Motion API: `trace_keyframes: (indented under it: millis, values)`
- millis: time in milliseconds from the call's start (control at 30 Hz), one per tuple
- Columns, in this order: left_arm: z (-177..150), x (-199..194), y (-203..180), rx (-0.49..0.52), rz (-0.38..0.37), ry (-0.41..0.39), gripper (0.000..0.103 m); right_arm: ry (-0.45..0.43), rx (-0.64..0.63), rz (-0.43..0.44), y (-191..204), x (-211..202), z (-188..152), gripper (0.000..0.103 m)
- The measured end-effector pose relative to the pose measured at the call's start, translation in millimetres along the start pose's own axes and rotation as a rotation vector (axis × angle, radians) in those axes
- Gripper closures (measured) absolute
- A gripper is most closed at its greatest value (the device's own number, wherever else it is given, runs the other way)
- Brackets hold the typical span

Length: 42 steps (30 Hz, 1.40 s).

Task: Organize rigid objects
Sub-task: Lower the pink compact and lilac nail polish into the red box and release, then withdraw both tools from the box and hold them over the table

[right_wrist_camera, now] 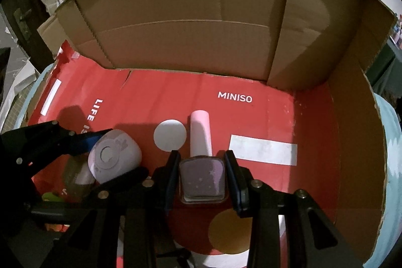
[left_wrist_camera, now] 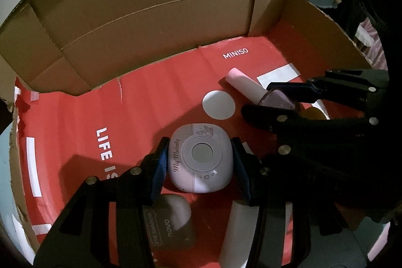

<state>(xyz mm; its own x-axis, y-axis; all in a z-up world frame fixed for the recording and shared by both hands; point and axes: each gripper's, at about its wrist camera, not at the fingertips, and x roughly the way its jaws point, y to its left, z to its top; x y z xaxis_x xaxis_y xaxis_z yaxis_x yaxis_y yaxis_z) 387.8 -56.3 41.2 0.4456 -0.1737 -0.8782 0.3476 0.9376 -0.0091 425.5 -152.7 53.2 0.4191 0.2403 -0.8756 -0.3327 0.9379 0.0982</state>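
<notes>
- Two grippers work inside a cardboard box (left_wrist_camera: 150, 16): left gripper (left_wrist_camera: 199, 162) pinches a lilac compact (left_wrist_camera: 199, 157).
- Right gripper (right_wrist_camera: 202, 177) clamps a bottle (right_wrist_camera: 201, 172), its pink cap (right_wrist_camera: 199, 132) pointing straight ahead toward the far wall.

Left gripper (left_wrist_camera: 199, 162) and right gripper (right_wrist_camera: 202, 177) fingers both clamped.

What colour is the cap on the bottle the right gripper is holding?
Pale pink. The cap of the bottle shows best in the right wrist view, pointing away from the right gripper.

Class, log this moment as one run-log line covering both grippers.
left gripper: shut on My Melody case | right gripper: shut on nail polish bottle | both over red box floor
</notes>
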Motion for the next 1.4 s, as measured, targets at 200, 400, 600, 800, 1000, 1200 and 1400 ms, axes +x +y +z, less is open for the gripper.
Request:
trace_keyframes:
  millis: [200, 400, 600, 800, 1000, 1200, 1400]
  values:
    - [1, 0, 0, 0.002, 0.002, -0.001, 0.057, 0.001, -0.011, -0.007, 11, 6, -3, 0.065]
    - [-1, -3, 0, 0.004, 0.005, -0.001, 0.057, 0.008, -0.022, -0.011, 16, 8, -2, 0.064]
    - [-3, -4, 1, 0.003, 0.0, -0.002, 0.056, 0.01, -0.013, -0.004, 12, 10, 0, 0.064]
    - [-4, -8, -1, 0.003, 0.01, -0.012, 0.047, 0.011, -0.001, 0.009, 5, 8, 1, 0.064]
    - [-4, -19, 4, -0.018, 0.011, -0.032, 0.047, -0.008, 0.008, -0.004, -1, -2, 2, 0.055]
    - [-12, -49, 13, -0.081, 0.037, -0.103, 0.036, -0.062, 0.013, -0.016, -3, -35, -1, 0.039]
    - [-32, -97, 18, -0.158, 0.036, -0.22, 0.026, -0.153, 0.002, -0.027, 3, -86, -15, 0.023]
